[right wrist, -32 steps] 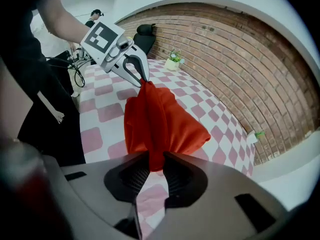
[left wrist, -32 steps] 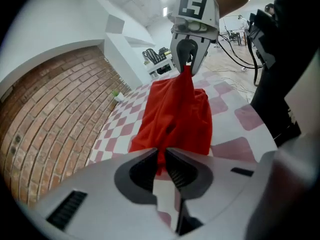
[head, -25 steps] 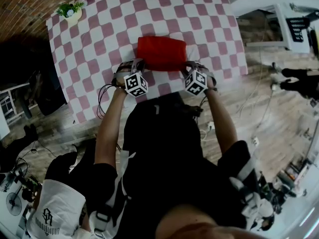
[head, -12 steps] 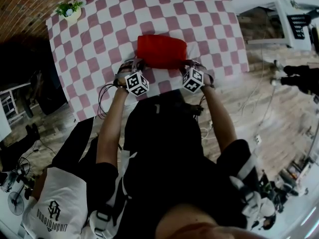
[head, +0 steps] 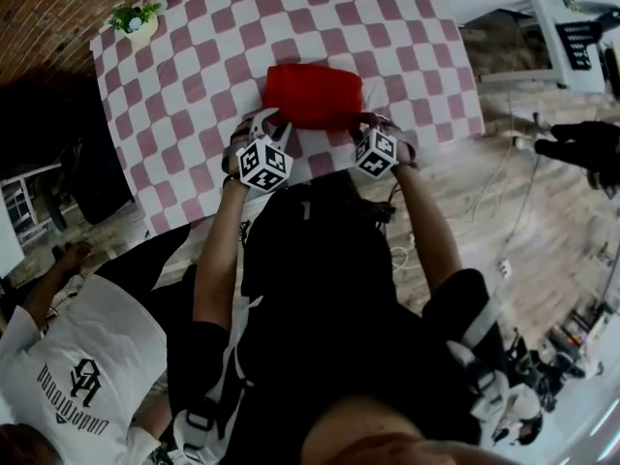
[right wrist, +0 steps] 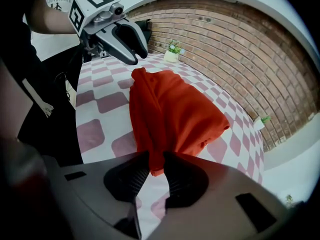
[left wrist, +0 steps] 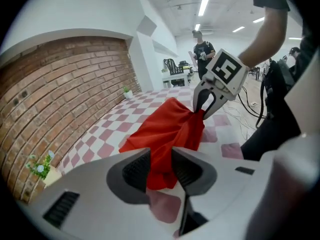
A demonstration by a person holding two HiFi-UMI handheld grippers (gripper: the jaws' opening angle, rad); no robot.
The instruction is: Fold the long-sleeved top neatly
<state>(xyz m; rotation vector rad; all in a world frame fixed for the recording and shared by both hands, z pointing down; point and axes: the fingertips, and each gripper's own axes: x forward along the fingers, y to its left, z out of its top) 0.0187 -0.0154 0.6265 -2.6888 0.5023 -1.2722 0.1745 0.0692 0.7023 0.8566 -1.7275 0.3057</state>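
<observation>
Red and folded into a compact bundle, the long-sleeved top (head: pixel 312 95) lay on the pink-and-white checked tablecloth (head: pixel 184 76) of the table, close to the middle of the near edge. The left gripper (head: pixel 273 124) stood at the bundle's near-left corner and the right gripper (head: pixel 360 124) at its near-right corner, both pointing down and away from the person.

In the left gripper view, the jaws had just been opening. The top's corner (left wrist: pixel 165 129) showed in the gap between the pads, but they did not pinch it. From the right gripper view, the left gripper (right wrist: pixel 137 54) hung with its fingers spread just above that corner, apart from the fabric.

The right gripper (right wrist: pixel 156 171) was clamped on the near-right corner of the top (right wrist: pixel 175 109), the cloth squeezed between its pads and drawn up slightly off the table.

A small potted plant (head: pixel 136 22) stood at the table's far-left corner, beside a brick wall (head: pixel 48 8).
</observation>
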